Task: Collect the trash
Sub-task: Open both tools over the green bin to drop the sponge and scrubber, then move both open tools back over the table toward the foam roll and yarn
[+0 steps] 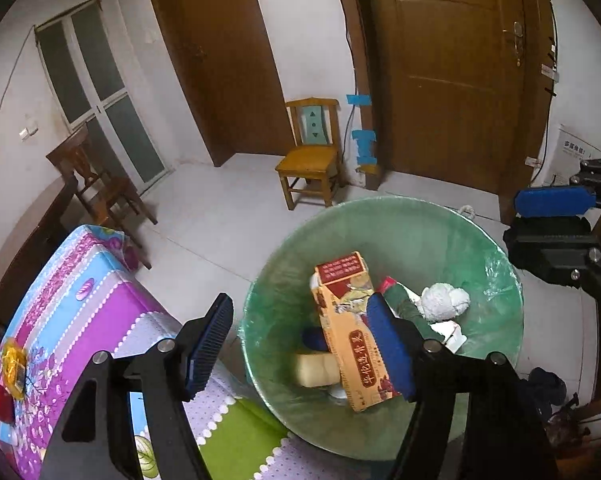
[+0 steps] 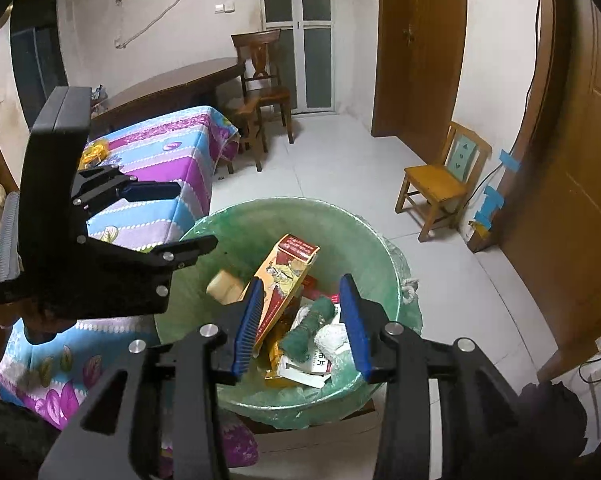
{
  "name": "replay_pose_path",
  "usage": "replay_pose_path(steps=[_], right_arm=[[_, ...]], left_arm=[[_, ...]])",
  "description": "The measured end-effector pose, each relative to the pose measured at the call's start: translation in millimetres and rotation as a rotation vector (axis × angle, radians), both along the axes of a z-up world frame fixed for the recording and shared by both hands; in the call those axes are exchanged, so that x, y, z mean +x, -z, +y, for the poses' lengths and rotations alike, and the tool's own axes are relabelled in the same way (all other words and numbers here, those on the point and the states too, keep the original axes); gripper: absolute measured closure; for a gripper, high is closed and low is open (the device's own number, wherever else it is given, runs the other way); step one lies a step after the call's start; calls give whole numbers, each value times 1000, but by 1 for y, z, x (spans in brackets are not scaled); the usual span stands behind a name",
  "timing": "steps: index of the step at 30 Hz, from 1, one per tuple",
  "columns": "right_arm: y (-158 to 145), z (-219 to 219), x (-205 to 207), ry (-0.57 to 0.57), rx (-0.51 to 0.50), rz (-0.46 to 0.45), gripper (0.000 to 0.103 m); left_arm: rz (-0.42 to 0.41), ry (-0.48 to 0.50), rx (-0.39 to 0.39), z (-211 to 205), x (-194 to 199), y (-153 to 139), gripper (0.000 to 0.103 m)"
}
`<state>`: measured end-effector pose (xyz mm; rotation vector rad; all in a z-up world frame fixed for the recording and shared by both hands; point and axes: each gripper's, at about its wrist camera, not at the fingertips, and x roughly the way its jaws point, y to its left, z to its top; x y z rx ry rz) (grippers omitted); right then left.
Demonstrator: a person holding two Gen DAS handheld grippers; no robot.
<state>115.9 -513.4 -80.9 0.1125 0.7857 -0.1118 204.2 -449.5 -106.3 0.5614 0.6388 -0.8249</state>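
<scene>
Orange box (image 1: 350, 332) leaning lengthwise, bin (image 1: 496, 280)

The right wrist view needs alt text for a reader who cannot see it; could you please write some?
The open right gripper, holding nothing, hangs over a green-lined bin containing a yellow box and other trash. The left gripper is at left, above a flowered cloth.
</scene>
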Motion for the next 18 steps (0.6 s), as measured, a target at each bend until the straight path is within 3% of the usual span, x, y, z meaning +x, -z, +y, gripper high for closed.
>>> replay_pose_path(steps=[10,18], right_arm=[[-13,26,-1,-41,11,-51,65],[-17,63,-8,-132,112,-148,65]], left_arm=[[21,-69,-24,32,4,-5,33],[108,-166,-33,102,24,-6,33]])
